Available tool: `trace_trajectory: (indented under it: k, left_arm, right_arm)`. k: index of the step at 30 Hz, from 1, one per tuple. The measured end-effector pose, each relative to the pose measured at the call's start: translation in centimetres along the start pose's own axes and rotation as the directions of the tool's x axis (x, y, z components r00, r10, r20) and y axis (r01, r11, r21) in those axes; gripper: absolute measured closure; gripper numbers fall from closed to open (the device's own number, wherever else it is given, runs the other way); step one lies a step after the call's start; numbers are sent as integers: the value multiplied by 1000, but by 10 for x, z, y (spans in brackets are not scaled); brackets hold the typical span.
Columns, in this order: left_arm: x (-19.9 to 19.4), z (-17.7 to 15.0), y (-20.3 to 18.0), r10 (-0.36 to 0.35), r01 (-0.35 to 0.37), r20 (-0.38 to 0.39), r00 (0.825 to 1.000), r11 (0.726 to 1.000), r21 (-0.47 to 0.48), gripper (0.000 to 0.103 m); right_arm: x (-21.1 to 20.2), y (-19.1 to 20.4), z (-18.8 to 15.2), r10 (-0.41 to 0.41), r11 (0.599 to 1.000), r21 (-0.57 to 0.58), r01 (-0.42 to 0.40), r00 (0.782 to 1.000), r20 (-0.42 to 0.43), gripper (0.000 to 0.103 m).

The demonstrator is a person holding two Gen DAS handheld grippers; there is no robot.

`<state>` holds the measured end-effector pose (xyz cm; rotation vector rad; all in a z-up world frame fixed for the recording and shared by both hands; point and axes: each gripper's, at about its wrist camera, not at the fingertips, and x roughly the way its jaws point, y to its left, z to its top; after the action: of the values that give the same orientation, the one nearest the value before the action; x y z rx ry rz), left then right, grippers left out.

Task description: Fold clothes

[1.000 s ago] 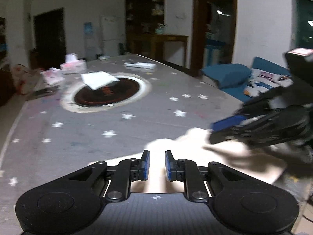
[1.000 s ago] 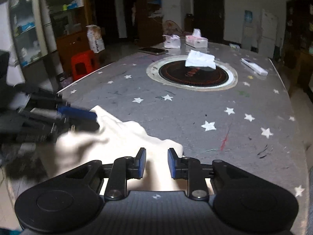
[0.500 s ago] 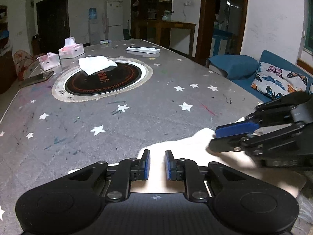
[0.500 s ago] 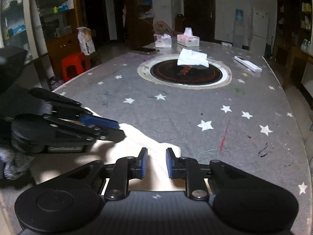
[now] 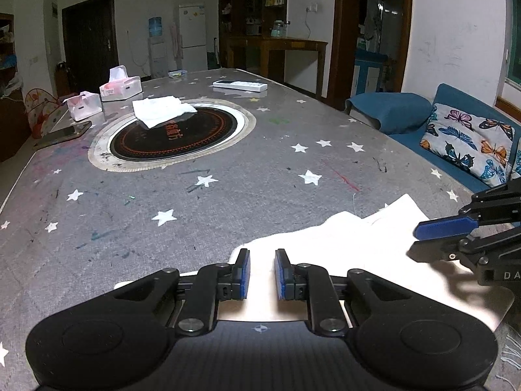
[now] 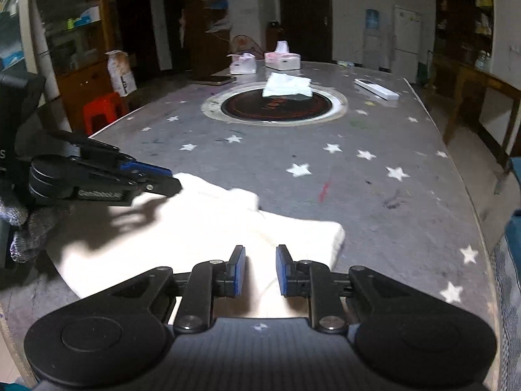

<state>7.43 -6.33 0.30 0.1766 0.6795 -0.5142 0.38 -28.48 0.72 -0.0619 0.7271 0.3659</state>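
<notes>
From my left wrist camera, the left hand-held gripper hovers over the near edge of the cream garment lying on the counter; its jaws stand slightly apart with nothing pinched. The right hand-held gripper pokes in to its right, above the cloth.

From my right wrist camera, the right hand-held gripper also stands narrowly spread over the garment, gripping nothing. The left hand-held gripper sits left of it, over the cloth's far edge.

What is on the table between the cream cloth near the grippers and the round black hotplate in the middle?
Nothing: between the cream cloth and the hotplate is only bare star-patterned tablecloth, in both wrist views.
</notes>
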Motion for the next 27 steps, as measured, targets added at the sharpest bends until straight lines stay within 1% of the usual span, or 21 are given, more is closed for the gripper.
trace_trajectory:
  k: [7,11,15,19,23,27]
  left_arm:
    - [0,0,0,7,-7,0,1000,1000,1,83]
    - [0,0,0,11,-11,0,1000,1000,2,83]
    - [-2,0,-1,12,-12,5,1000,1000,6,83]
    - [-12,0,-4,2,-2,26,1000,1000,-4,83]
    - [-37,-4,-18,-37,35,63,997,999,21,83]
    - [-67,-18,-38,-102,97,85,991,993,60,83]
  right_arm:
    - [-4,-2,3,-2,1000,13,2,1000,27,85]
    - [-3,-5,-1,-17,1000,1,17,1000,6,85]
    - [-23,0,-1,-16,1000,-22,16,999,28,85]
    - [-40,14,-6,24,997,-75,-22,999,31,85]
    - [-49,33,-12,68,990,-125,-63,997,38,84]
    - [-51,49,-17,88,984,-158,-80,995,47,84]
